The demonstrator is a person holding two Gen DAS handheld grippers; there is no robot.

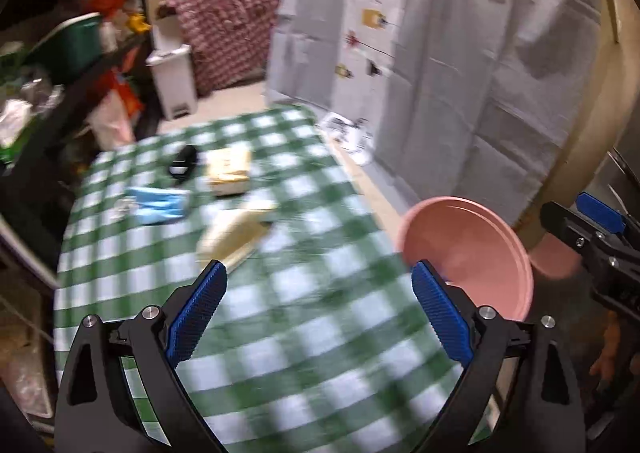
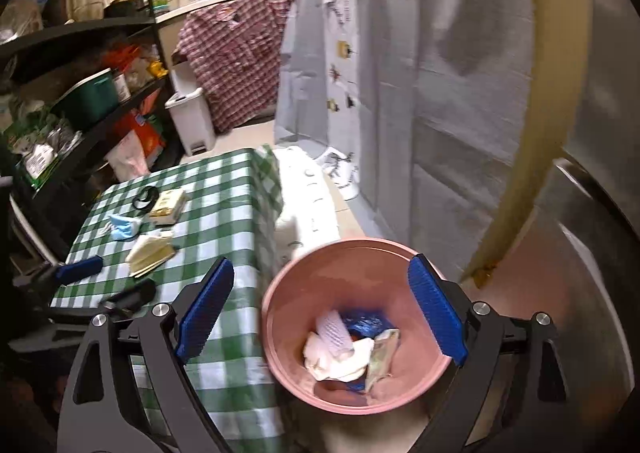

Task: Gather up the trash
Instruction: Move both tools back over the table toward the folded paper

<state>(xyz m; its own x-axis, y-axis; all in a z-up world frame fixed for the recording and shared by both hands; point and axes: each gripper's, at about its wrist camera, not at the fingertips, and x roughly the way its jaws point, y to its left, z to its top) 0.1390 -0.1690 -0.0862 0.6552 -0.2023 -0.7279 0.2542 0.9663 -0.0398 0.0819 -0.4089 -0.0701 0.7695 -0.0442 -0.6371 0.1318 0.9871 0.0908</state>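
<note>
I am looking down both sets of tongs at a counter [image 2: 224, 213] covered in a green-and-white check cloth. My left tongs [image 1: 318, 307] are standing wide, with nothing between their blue pads; under them I am seeing only blurred cloth. My right tongs [image 2: 322, 305] are also standing wide and gripping nothing, hanging over a pink bin [image 2: 288, 317] that is sitting just beside the counter's edge.

Trash is lying in the bottom of the bin: crumpled white tissue [image 2: 340, 361], a blue wrapper [image 2: 366, 323], a white slip with rows of print too small for me to read, and a greenish packet on edge.

More trash is waiting on the cloth: a blue face mask [image 2: 122, 227], a folded cream paper [image 2: 150, 253], a tan carton [image 2: 168, 203] with dark lettering I am unable to make out, and a black ring-shaped thing [image 2: 145, 196] just beside it.

Past the counter I am seeing a white pedal bin [image 2: 194, 121], a red check shirt [image 2: 236, 53] and a pale grey sheet [image 2: 420, 93] carrying small printed figures; no wording on it is legible to me. The shelf packets on the left are too blurred to read.
</note>
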